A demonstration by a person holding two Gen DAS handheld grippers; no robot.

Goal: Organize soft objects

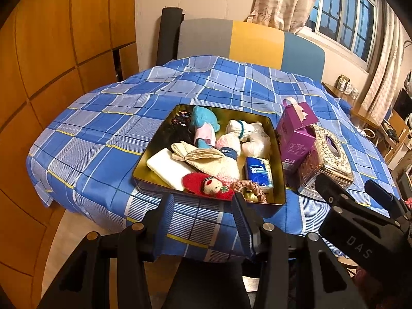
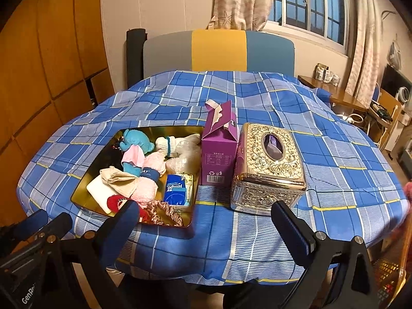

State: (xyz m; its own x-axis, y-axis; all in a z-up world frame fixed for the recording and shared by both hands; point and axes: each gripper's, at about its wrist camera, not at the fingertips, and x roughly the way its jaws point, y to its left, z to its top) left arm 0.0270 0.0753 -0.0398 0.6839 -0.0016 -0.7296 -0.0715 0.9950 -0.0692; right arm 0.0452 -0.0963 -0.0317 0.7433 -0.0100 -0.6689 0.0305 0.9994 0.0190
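Note:
A gold metal tray (image 1: 279, 180) (image 2: 85, 180) on the blue plaid table holds several soft things: a blue plush toy (image 1: 203, 121) (image 2: 136, 141), a pink towel roll (image 1: 226, 146) (image 2: 149, 177), a white sock (image 1: 239, 127), a beige cloth (image 1: 198, 154), a red plush piece (image 1: 206, 184), a pink scrunchie (image 2: 164, 212), a blue tissue pack (image 1: 258, 173) (image 2: 176, 190) and a white pad (image 1: 167, 167). My left gripper (image 1: 203, 206) is open and empty, just before the tray's near edge. My right gripper (image 2: 206, 213) is open and empty, before the table's near edge.
A purple carton (image 1: 296, 134) (image 2: 219, 149) stands right of the tray. An ornate gold tissue box (image 1: 329, 159) (image 2: 270, 167) sits right of it. A chair (image 2: 219, 49) stands behind the table. Wooden cabinets are at left, a window and side table at right.

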